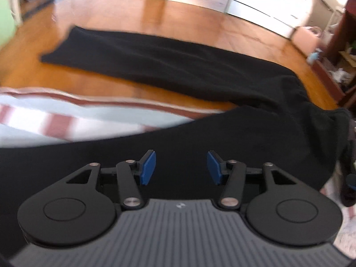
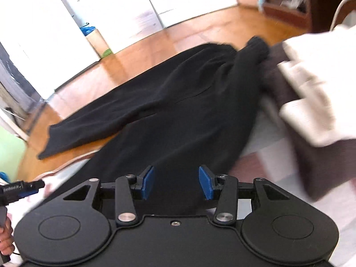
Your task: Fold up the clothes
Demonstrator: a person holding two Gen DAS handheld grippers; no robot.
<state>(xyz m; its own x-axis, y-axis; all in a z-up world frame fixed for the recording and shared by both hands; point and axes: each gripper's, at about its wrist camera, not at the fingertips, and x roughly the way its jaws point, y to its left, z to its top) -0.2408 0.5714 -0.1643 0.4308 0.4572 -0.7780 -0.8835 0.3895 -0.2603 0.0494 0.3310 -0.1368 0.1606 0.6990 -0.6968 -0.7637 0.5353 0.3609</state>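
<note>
Trousers (image 1: 169, 66), black, sprawl from a striped blanket (image 1: 44, 120) onto the wooden floor (image 1: 155, 22), one leg stretching far left; left gripper (image 1: 181, 168) hangs above the near cloth, blue pads parted, nothing between them; right gripper (image 2: 176, 182) likewise gapes empty over the dark fabric; folded white laundry (image 2: 316, 93) sits at right.

Black trousers (image 1: 178, 66), orange-brown wooden floor (image 1: 155, 17), blue-padded claw (image 1: 181, 166).
</note>
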